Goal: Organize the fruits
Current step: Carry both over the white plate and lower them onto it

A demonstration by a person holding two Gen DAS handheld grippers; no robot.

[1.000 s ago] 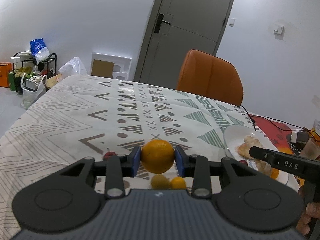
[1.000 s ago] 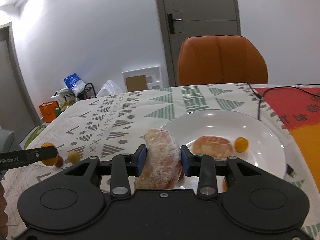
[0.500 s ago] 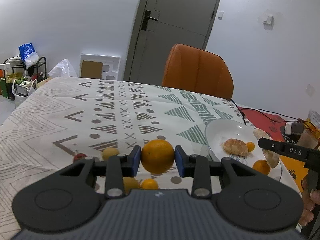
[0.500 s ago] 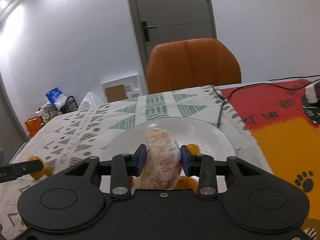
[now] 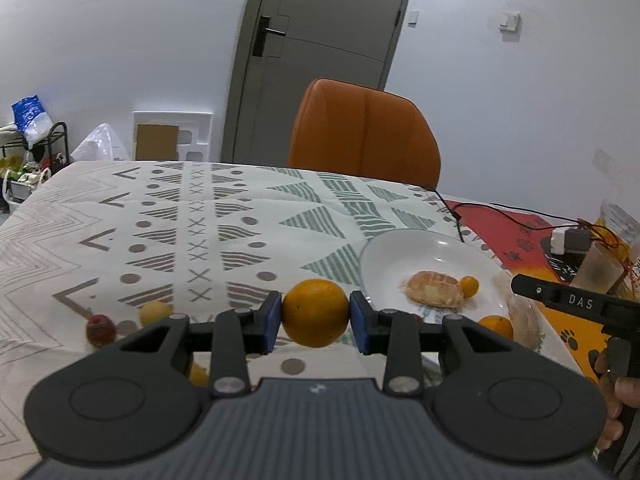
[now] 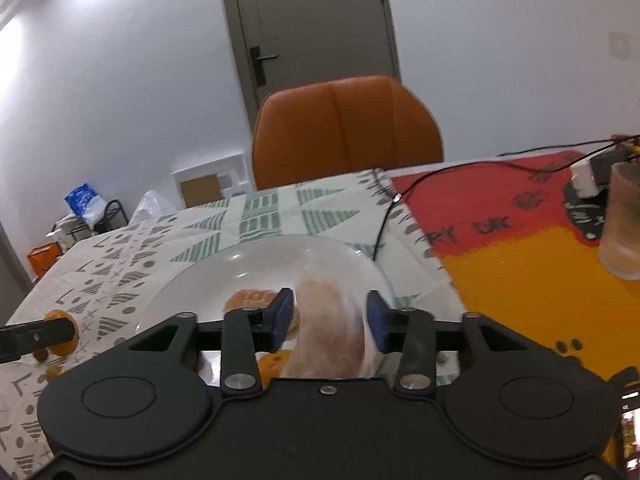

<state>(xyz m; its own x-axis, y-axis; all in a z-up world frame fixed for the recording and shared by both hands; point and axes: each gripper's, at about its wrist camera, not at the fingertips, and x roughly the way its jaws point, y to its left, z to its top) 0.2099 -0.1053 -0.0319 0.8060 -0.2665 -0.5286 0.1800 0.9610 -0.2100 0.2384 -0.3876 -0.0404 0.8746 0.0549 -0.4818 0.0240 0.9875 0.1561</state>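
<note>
We count one orange (image 5: pixel 315 312) clamped between the left gripper (image 5: pixel 315 322) fingers, held above the counter (image 5: pixel 208 232). Right gripper (image 6: pixel 330 321): fingers parted, a wrapped fruit piece (image 6: pixel 330 330) between them over the plate (image 6: pixel 256 264); blurred, so we cannot tell whether the pads touch it. Plate holds three items: one peeled fruit (image 5: pixel 434 289), one small kumquat (image 5: pixel 469 285), one orange fruit at its near rim (image 5: pixel 496 326). On the cloth: one red fruit (image 5: pixel 101 329), one yellow fruit (image 5: pixel 155 312)
</note>
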